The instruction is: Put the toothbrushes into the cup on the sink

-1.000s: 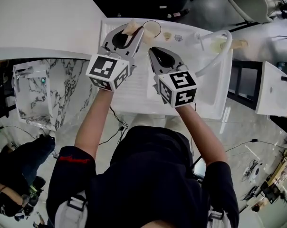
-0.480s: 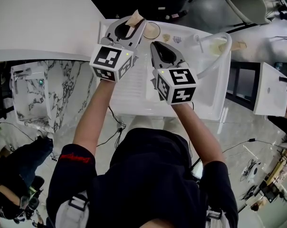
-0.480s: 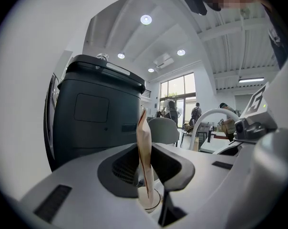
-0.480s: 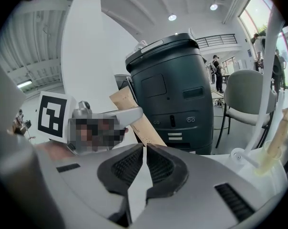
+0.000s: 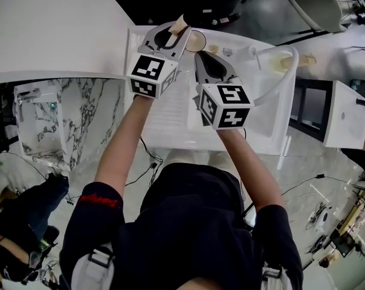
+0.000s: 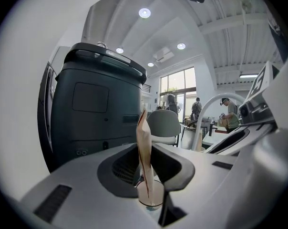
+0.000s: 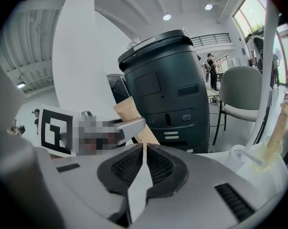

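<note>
A tan paper-wrapped toothbrush (image 5: 180, 24) stands upright between the jaws of my left gripper (image 5: 177, 31), which is shut on it. In the left gripper view the wrapped toothbrush (image 6: 143, 147) rises from the left gripper (image 6: 145, 175), directly over the round cup (image 6: 151, 200). The cup (image 5: 196, 40) stands at the back edge of the white sink (image 5: 170, 116), just right of the packet. My right gripper (image 5: 198, 57) hovers beside it over the sink, shut with nothing between its fingers. The right gripper view shows that right gripper (image 7: 144, 149) closed and the packet (image 7: 127, 111) behind it.
A white curved faucet (image 5: 278, 65) arches over the sink's right side, with small items (image 5: 214, 46) on the back ledge. A large dark bin (image 6: 96, 118) and a chair (image 6: 164, 123) stand beyond the sink. A marble wall (image 5: 80, 113) lies to the left.
My left gripper has carried the wrapped toothbrush farther toward the back of the sink, to right beside the cup. The right gripper has shifted slightly the same way.
</note>
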`<action>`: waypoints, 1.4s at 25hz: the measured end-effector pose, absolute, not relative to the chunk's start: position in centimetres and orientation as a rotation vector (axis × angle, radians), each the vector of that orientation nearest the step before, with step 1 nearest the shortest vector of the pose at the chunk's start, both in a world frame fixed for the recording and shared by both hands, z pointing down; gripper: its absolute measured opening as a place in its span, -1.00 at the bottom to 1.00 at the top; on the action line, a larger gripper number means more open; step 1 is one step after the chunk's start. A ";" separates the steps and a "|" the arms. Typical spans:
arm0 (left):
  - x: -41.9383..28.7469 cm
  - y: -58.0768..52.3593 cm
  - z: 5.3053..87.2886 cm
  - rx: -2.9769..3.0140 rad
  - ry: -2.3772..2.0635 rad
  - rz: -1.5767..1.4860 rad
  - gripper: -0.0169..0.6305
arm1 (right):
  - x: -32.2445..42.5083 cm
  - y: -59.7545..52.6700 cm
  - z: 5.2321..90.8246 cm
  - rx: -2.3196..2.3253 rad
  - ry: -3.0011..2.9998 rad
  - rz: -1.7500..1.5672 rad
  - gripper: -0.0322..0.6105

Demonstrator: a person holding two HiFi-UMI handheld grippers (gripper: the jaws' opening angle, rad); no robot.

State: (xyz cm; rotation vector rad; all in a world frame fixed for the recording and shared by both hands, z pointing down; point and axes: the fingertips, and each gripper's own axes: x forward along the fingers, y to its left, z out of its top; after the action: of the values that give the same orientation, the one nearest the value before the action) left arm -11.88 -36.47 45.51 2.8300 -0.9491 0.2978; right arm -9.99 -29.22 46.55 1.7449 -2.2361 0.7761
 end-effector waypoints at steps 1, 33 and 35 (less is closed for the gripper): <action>-11.8 -36.6 45.7 2.819 -0.947 0.290 -0.70 | -9.9 -29.3 46.7 1.746 -2.233 0.783 -0.76; -11.9 -36.9 51.8 2.685 -0.934 0.355 -0.26 | -8.8 -30.7 47.5 1.770 -2.212 0.816 -0.76; -12.0 -36.8 51.9 2.681 -0.936 0.351 -0.17 | -8.7 -30.6 47.5 1.771 -2.216 0.819 -0.76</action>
State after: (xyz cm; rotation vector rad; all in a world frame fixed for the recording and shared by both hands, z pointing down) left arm -11.98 -36.82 51.90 2.6814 -0.9357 0.3514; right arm -8.73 -30.64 47.52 1.7713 -2.2156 0.8192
